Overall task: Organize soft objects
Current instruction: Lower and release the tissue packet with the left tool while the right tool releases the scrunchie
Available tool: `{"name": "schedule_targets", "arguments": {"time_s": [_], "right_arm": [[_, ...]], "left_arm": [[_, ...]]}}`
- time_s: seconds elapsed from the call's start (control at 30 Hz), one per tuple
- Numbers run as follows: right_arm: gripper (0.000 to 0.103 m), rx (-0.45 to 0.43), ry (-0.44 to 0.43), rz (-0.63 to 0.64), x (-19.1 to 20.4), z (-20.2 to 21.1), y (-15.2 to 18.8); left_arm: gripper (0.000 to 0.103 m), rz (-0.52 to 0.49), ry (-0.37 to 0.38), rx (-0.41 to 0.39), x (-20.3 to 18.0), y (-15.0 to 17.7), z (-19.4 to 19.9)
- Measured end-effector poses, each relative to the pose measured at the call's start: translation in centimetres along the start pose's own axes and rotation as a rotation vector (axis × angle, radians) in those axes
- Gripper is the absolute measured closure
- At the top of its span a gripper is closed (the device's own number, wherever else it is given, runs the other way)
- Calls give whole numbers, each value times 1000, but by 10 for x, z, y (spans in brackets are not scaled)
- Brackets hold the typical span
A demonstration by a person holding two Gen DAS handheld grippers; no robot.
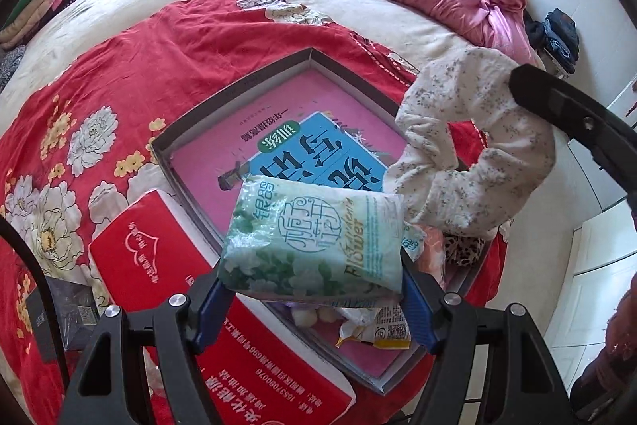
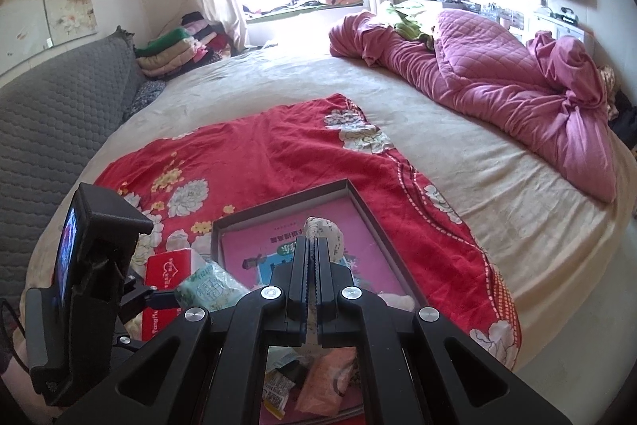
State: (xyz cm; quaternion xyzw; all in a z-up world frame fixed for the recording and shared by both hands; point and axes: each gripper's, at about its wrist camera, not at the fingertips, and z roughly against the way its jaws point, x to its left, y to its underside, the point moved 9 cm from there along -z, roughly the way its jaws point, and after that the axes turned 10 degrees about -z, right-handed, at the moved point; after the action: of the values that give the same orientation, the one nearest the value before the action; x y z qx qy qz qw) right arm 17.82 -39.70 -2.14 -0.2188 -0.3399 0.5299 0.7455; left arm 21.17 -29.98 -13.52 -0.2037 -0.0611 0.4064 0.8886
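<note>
one tissue pack (image 1: pixel 314 241) in left fingers (image 1: pixel 217 299), one floral scrunchie (image 1: pixel 473 146) in right fingers (image 2: pixel 316 249)

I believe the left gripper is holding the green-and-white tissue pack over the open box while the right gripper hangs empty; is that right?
Not quite: the right gripper is not empty; it is shut on the white floral cloth, as both wrist views show. The left gripper does hold the green-and-white tissue pack over the open box.
</note>
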Motion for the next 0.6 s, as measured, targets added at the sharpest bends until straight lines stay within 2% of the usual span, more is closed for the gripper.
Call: {"name": "schedule_targets", "arguments": {"time_s": [0.17,0.3,0.4,0.53,0.6], "right_arm": [[101,52,17,-31,-15,-23,13],[101,110,70,-64,-33,-41,31],[99,142,133,-45,-45,-49,45],[97,168,141,-65,-54,-52,57],[92,174,147,-73,-57,-52,61]], "left_arm": [[29,-2,5,11,-2,0,-8],[29,2,14,26,-3,3,-16],[29,-2,17,31,-5,4,-19],[29,1,22,27,-5,3,-20],[29,1,25,25,-5,3,-20]]}}
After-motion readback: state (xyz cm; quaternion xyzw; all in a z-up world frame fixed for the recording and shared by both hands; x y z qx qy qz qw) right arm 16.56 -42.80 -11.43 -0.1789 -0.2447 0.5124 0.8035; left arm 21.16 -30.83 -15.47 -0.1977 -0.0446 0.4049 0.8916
